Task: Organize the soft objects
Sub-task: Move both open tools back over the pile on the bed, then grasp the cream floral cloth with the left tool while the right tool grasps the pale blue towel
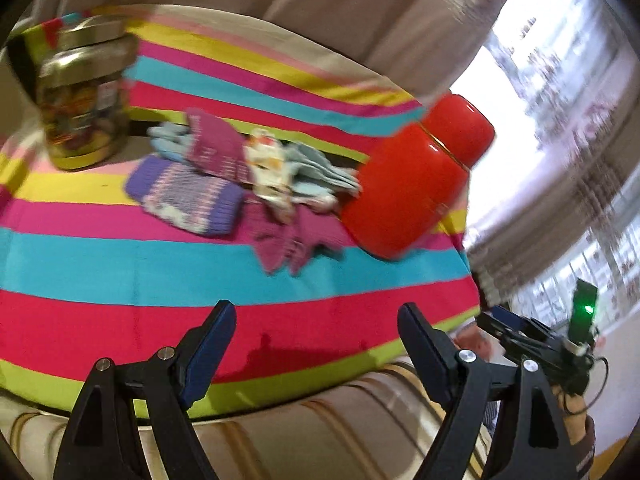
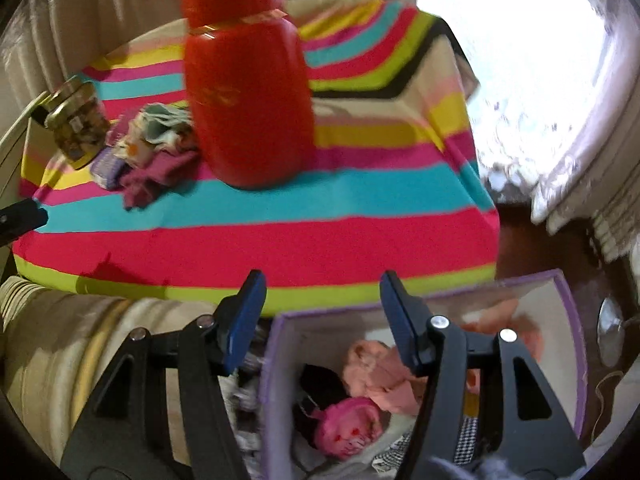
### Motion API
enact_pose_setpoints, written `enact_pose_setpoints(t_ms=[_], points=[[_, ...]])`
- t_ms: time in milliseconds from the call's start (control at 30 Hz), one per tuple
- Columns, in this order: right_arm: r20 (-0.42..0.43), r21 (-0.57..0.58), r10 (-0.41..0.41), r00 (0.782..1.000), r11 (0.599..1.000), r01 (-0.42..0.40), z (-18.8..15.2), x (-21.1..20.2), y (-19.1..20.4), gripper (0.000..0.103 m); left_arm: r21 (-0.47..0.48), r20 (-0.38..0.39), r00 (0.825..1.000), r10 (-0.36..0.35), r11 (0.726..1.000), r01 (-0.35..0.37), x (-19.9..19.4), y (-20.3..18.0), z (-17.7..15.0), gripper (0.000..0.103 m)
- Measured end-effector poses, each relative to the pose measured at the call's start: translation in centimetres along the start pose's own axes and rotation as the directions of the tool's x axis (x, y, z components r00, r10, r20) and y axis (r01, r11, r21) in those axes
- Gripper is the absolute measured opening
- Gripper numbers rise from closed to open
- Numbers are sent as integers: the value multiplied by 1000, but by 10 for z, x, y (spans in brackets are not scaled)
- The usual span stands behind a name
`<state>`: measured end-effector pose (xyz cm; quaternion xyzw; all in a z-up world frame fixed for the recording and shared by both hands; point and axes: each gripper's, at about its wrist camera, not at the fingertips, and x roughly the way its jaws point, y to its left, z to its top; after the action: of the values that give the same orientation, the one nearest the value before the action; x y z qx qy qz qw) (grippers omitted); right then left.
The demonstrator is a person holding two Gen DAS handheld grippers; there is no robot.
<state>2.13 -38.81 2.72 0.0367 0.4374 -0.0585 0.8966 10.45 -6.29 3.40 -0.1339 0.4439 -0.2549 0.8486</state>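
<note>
Gloves (image 1: 224,168) heaped on striped desk (image 1: 120,280), between jar (image 1: 86,92) and red bottle (image 1: 416,176); bin (image 2: 576,344) below the edge already holds soft items. Both tools, left (image 1: 316,344) and right (image 2: 322,320), open and empty: between picks, I judge. Next: one tool onto the heap.

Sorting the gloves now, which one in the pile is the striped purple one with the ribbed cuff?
The patterned purple glove, at the pile's near-left edge, closest to the glass jar. The others are magenta, pale blue or white.
</note>
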Motion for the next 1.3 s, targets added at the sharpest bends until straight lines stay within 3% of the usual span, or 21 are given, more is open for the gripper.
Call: enact_pose_setpoints(t_ms=[267,633,900,1200,1267,1300], points=[[28,-125,89,996,989,-85,31,4,64,63,-82,37,999,21,996,-18,-11,38,9,80],[54,-271,117,992,957,-98,62,27,136,63,-102,8,999,-52,993,52,7,45,39,60],[67,-334,120,990,938,-92,75,41,162,63,-120,-44,995,-95,989,89,61,39,84,60],[70,-363,92,993,930,-61,84,51,164,63,-211,-139,988,-72,977,41,131,53,109,60],[69,-366,85,994,929,-54,87,54,163,63,-216,-156,985,-75,976,40,141,57,109,52],[67,-368,83,994,928,-52,89,55,163,63,-216,-163,983,-83,975,46,144,57,109,39]])
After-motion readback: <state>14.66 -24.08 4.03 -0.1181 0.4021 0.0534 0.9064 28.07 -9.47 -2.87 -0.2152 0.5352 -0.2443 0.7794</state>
